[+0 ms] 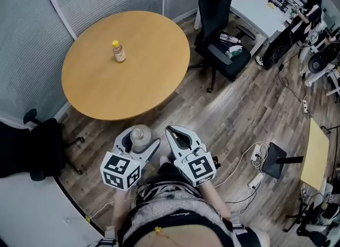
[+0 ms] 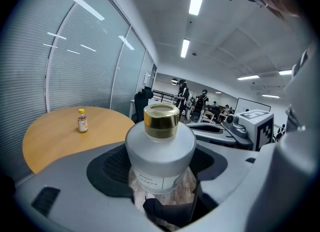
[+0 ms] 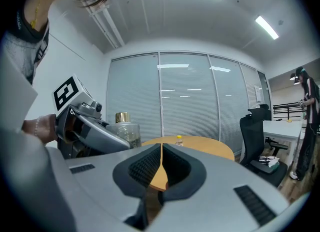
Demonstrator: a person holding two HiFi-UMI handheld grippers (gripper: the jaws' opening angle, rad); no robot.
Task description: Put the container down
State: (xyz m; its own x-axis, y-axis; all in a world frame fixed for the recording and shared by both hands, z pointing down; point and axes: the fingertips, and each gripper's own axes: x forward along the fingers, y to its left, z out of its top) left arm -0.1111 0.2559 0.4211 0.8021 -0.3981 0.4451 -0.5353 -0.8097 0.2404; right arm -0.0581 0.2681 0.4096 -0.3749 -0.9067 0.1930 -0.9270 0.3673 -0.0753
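Observation:
A frosted white container (image 1: pixel 140 134) with a gold cap stands upright between the jaws of my left gripper (image 1: pixel 142 141), held above the wood floor just short of the round wooden table (image 1: pixel 133 86). In the left gripper view the container (image 2: pixel 160 148) fills the middle, and the left gripper (image 2: pixel 160 167) is shut on its body. Beside it, my right gripper (image 1: pixel 172 133) is shut with nothing in it; its pads meet in the right gripper view (image 3: pixel 161 158), which also shows the container (image 3: pixel 123 127) at the left. A small yellow-capped bottle (image 1: pixel 118 51) stands on the table.
A black office chair (image 1: pixel 220 28) stands right of the table, with a white desk (image 1: pixel 260 7) and a person (image 1: pixel 312 8) beyond. Cables and a power strip (image 1: pixel 257 159) lie on the floor at the right. Another black chair (image 1: pixel 37 145) sits at the left by the blinds.

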